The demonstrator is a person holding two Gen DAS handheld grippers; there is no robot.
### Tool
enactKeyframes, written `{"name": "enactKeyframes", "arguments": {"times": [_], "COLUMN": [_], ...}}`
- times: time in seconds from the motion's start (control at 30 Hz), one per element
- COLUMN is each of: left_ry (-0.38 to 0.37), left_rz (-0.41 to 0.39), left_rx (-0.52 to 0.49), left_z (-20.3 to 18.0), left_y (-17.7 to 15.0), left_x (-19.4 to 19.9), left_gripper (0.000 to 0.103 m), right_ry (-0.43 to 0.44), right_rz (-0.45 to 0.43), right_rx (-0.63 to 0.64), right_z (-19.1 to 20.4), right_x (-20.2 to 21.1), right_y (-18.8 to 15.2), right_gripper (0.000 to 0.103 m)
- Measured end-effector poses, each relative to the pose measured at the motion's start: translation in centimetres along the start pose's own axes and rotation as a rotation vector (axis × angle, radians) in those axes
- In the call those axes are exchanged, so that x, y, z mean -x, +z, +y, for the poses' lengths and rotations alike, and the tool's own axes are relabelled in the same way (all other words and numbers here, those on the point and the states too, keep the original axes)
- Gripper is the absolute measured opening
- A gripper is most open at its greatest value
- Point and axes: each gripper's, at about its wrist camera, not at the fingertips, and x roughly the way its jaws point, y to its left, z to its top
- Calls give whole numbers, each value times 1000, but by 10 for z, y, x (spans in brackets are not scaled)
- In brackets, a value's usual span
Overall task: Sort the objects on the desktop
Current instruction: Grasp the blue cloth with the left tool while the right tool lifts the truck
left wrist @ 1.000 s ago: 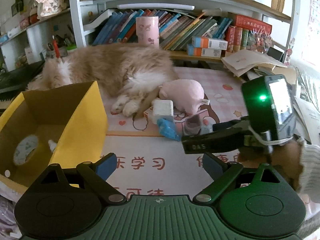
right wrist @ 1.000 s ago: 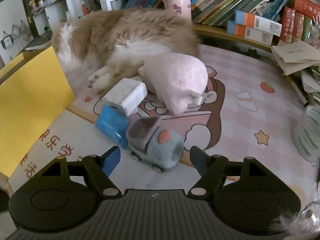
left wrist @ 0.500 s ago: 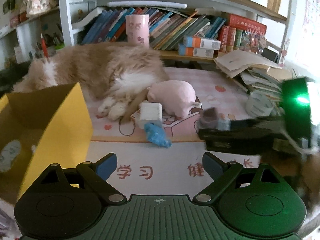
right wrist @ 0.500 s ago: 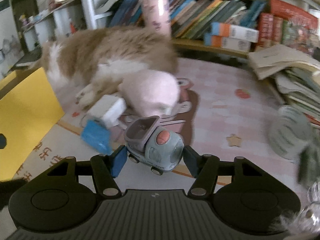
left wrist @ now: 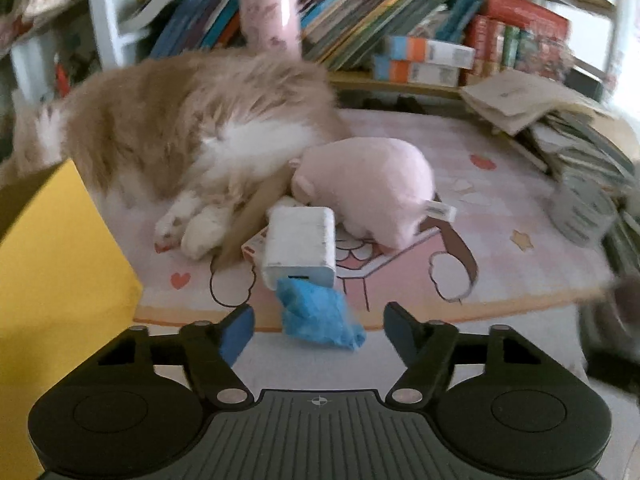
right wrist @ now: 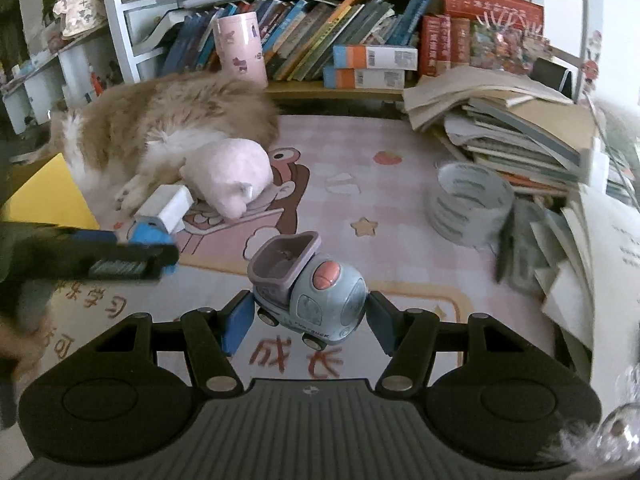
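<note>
My right gripper (right wrist: 307,322) is shut on a grey-blue toy truck (right wrist: 310,288) and holds it above the pink mat (right wrist: 384,208). My left gripper (left wrist: 318,322) points down at a crumpled blue wad (left wrist: 320,314) on the mat. The wad lies between its fingers with a gap on both sides, and the jaws are closing. A white charger block (left wrist: 300,246) touches the wad's far side. Behind the block lies a pink plush pig (left wrist: 368,188). The open yellow cardboard box (left wrist: 52,280) stands at the left.
A ginger and white cat (left wrist: 200,120) sleeps behind the plush, paws near the charger. A roll of clear tape (right wrist: 468,204) sits at the right beside a heap of books and papers (right wrist: 520,132). A bookshelf (right wrist: 360,60) runs along the back.
My right gripper closed on the toy truck and carried it up and to the right. My left gripper moved forward and down to the blue wad, and its jaws narrowed.
</note>
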Motion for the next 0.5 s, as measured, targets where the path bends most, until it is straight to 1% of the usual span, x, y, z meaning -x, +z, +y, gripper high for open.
{"name": "enactKeyframes", "arguments": {"times": [0.03, 0.07, 0.1, 0.17, 0.3, 0.5], "left_ry": [-4, -16, -30, -46, -55, -113], "left_rz": [1, 2, 9, 13, 6, -54], "left_rx": [21, 46, 69, 109, 119, 88], "left_z": [2, 5, 8, 13, 17, 19], "left_y": [1, 2, 2, 0, -2, -10], "left_x": [-2, -4, -6, -8, 1, 47], "left_gripper": [58, 51, 34, 31, 30, 29], "right_ry": [2, 2, 2, 3, 2, 8], "right_rz": [1, 3, 6, 12, 25, 25], "right_rx": [-4, -5, -6, -3, -4, -14], "right_z": [1, 2, 3, 5, 7, 10], "right_x": [4, 8, 11, 16, 21, 25], "right_y": [-2, -5, -7, -11, -17, -20], "right_gripper": [59, 59, 59, 59, 59, 59]}}
